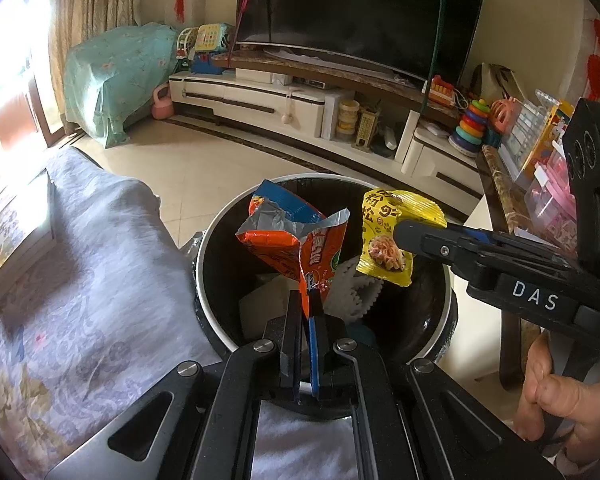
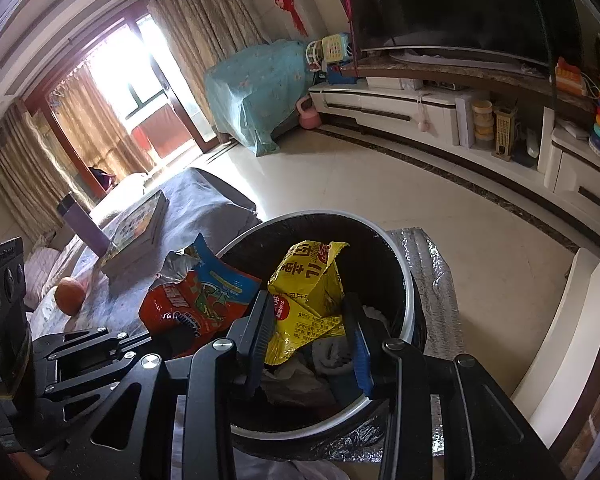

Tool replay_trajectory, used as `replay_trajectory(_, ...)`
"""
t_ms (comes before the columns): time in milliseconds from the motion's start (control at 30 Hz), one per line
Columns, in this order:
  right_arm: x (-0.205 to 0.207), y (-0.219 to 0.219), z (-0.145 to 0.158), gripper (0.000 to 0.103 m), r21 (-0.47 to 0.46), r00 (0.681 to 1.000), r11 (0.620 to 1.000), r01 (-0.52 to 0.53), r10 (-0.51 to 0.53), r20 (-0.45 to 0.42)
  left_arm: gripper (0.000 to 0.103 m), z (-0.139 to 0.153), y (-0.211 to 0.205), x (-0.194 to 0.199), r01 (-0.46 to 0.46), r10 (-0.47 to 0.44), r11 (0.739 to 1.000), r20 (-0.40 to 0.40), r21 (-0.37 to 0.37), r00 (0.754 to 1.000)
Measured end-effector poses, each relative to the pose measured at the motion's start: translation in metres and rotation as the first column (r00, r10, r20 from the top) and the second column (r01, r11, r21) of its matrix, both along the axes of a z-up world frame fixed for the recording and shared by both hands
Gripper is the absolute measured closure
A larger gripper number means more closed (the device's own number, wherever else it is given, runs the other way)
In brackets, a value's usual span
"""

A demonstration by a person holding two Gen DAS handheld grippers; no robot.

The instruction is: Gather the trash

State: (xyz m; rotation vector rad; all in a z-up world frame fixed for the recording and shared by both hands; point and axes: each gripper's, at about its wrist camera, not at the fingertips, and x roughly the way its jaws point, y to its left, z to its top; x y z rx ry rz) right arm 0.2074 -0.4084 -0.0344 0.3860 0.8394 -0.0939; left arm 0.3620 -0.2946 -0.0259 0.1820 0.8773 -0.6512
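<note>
A round black bin with a white rim (image 1: 204, 280) stands on the floor and holds white paper trash; it also shows in the right wrist view (image 2: 410, 304). My left gripper (image 1: 306, 300) is shut on an orange and blue snack wrapper (image 1: 296, 236) and holds it over the bin's mouth. The right gripper (image 1: 404, 236) reaches in from the right with a yellow snack wrapper (image 1: 384, 232). In the right wrist view, the right gripper (image 2: 310, 316) has its fingers apart with the yellow wrapper (image 2: 306, 296) between them over the bin. The orange wrapper (image 2: 192, 304) hangs to its left.
A sofa with a grey patterned cover (image 1: 72, 280) lies left of the bin, with books (image 2: 136, 236) and an orange (image 2: 70, 295) on it. A TV stand (image 1: 300, 108) with toys runs along the back. A side table (image 1: 500, 184) stands at the right. Tiled floor lies beyond the bin.
</note>
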Motion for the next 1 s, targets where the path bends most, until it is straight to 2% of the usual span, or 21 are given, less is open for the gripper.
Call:
replay_trajectory(300,0.003,0.000,-0.003,0.064,0.003,1.000,1.000,-0.001,0.001,-0.016,0.098,0.000,-0.001,0.004,-0.004,0.004,1.000,-0.012,0.003,1.000)
replay_trajectory(333,0.003,-0.001,-0.003,0.064,0.005,1.000,1.000,0.001,-0.001,-0.016,0.095,0.001,-0.001,0.004,-0.005,0.006,1.000,-0.012,0.003,1.000)
replay_trajectory(367,0.002,-0.001,-0.003,0.062,0.006,1.000,1.000,0.002,-0.002,-0.013,0.086,0.001,0.000,0.003,-0.009,0.009,1.000,-0.011,0.001,1.000)
replay_trajectory(400,0.002,-0.002,-0.003,0.056,0.008,1.000,1.000,0.005,-0.005,-0.012,0.079,0.002,0.002,0.003,-0.017,0.017,1.000,-0.007,-0.001,1.000)
replay_trajectory(433,0.002,-0.004,-0.002,0.051,0.017,1.000,1.000,0.010,-0.010,-0.009,0.067,0.004,0.005,0.002,-0.028,0.028,1.000,0.001,-0.008,1.000)
replay_trajectory(467,0.001,-0.004,-0.001,0.040,0.026,1.000,1.000,0.014,-0.014,-0.003,0.062,0.006,0.007,0.001,-0.032,0.032,0.999,0.007,-0.015,0.999)
replay_trajectory(500,-0.002,-0.005,0.001,0.034,0.032,1.000,0.999,0.019,-0.019,0.006,0.062,0.007,0.011,-0.002,-0.037,0.037,0.999,0.013,-0.022,0.999)
replay_trajectory(633,-0.012,-0.003,0.009,0.027,0.046,0.999,0.999,0.028,-0.030,0.043,0.048,0.009,0.027,-0.013,-0.071,0.072,0.996,0.011,-0.044,0.997)
replay_trajectory(800,-0.029,0.004,0.015,0.015,0.074,0.995,0.996,0.042,-0.048,0.083,0.044,0.009,0.056,-0.037,-0.113,0.114,0.990,0.006,-0.087,0.994)
replay_trajectory(1000,-0.051,0.017,0.019,0.012,0.100,0.992,0.994,0.053,-0.065,0.112,0.039,0.011,0.093,-0.070,-0.170,0.173,0.976,0.010,-0.139,0.985)
